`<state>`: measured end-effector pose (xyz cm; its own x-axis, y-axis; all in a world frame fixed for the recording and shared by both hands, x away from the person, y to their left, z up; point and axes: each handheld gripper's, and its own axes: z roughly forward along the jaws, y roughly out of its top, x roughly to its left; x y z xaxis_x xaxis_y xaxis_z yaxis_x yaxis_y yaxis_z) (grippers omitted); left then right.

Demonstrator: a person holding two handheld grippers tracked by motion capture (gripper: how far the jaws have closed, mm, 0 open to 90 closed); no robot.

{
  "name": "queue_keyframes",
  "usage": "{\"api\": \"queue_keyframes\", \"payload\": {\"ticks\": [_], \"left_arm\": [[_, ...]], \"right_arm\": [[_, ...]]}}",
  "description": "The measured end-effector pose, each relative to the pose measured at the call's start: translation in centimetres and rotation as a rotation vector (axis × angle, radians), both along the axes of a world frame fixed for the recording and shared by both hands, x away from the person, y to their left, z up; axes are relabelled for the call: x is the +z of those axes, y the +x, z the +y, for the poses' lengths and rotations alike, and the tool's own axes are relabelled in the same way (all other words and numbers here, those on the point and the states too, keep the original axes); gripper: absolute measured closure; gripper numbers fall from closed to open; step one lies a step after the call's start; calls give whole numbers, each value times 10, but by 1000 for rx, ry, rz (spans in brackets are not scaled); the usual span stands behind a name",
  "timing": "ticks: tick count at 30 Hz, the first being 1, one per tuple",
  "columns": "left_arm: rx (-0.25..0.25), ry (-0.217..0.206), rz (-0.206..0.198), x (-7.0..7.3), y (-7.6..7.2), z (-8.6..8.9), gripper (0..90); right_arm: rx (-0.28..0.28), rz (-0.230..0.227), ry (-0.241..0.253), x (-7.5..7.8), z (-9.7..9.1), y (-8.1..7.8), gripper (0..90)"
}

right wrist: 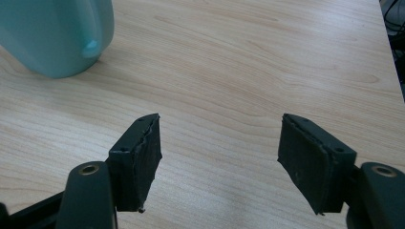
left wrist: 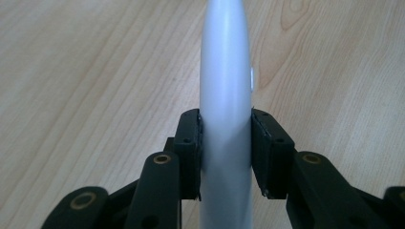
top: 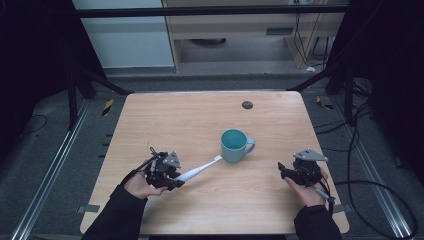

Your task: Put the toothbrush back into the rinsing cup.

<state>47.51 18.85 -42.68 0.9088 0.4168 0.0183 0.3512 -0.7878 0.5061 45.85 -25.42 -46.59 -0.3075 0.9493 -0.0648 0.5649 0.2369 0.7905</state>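
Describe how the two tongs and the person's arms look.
Both tongs, left and right, are black, each topped by a grey three-cornered plate. Their jaws are flat black blocks on linked black arms with brass-coloured rivets; the pads look rough and worn at the edges. A dark cable trails from each. The sleeves are black and long, reaching the wrists.

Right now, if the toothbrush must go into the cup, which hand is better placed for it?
Left, probably. The left tool is shut on the toothbrush, whose head already points at the teal cup. The right tool is open, empty and beside the cup.
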Motion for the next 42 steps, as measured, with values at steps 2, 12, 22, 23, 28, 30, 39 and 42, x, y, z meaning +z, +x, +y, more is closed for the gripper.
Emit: {"api": "queue_keyframes", "payload": {"ticks": [2, 12, 22, 23, 28, 30, 39, 42], "left_arm": [[16, -36, -16, 5, -2, 6, 660], [146, -193, -110, 23, -3, 25, 659], [286, -337, -189, 35, 0, 31, 660], [316, -358, -200, 38, 2, 31, 659], [370, -419, -233, 46, 8, 27, 660], [393, -453, -254, 51, 12, 23, 659], [428, -548, -318, 68, 27, -4, 660], [429, -559, -323, 70, 32, -13, 659]], "right_arm": [[-3, -1, 0, 0, 0, 0, 312], [-6, -5, 4, 0, 0, 1, 309], [-1, -14, 3, -1, 0, 1, 304], [-3, -14, 2, -1, 0, 1, 303], [-2, -8, 5, -1, -1, 1, 302], [2, -14, 2, -1, 0, 1, 302], [-2, -21, 11, 0, -1, 1, 298], [1, -24, 8, 0, 0, 1, 297]]}}
